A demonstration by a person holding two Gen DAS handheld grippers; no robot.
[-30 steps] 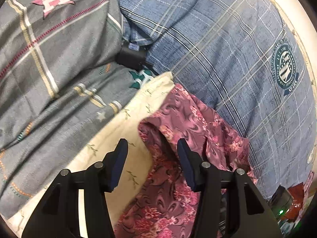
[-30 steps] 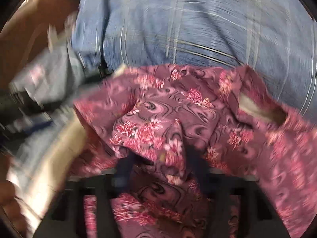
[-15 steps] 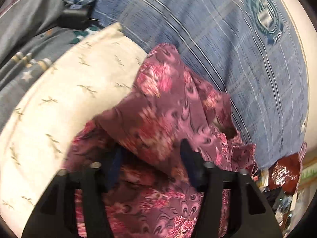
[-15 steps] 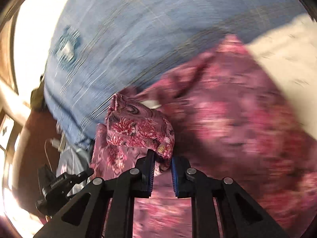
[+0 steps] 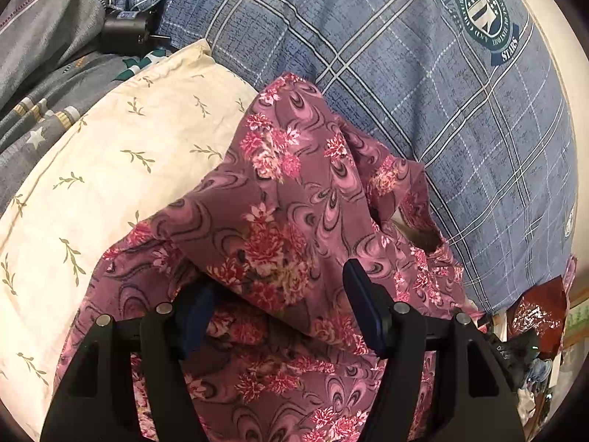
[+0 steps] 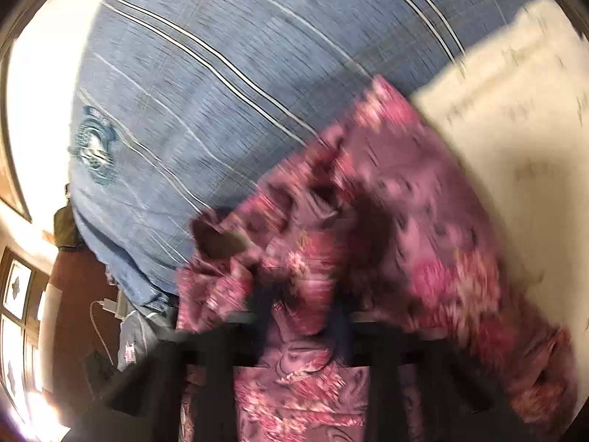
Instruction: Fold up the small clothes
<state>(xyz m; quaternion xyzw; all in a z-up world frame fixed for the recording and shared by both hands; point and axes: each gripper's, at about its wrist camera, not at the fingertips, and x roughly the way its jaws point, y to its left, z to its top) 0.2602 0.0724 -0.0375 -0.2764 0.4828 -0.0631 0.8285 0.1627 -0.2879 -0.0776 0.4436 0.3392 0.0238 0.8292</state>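
Observation:
A purple-pink floral garment (image 5: 294,213) lies crumpled across a cream leaf-print pillow (image 5: 110,169) and a blue plaid bedcover (image 5: 423,92). My left gripper (image 5: 279,305) is open, its jaws wide apart with a fold of the garment lying between and over them. In the blurred right wrist view the garment (image 6: 386,221) fills the lower right, and my right gripper (image 6: 302,316) has a bunch of the floral cloth between its jaws; the blur hides how far apart they stand.
A grey striped blanket (image 5: 44,37) lies at the upper left with a small black device (image 5: 123,31) on it. Clutter and a red wrapper (image 5: 537,309) sit past the bed's right edge. The right wrist view shows dark floor, a white cable (image 6: 101,331) and a window at left.
My left gripper has moved forward over the garment, which now drapes across its jaws. My right gripper has swung fast with the floral cloth; its view has rotated and blurred.

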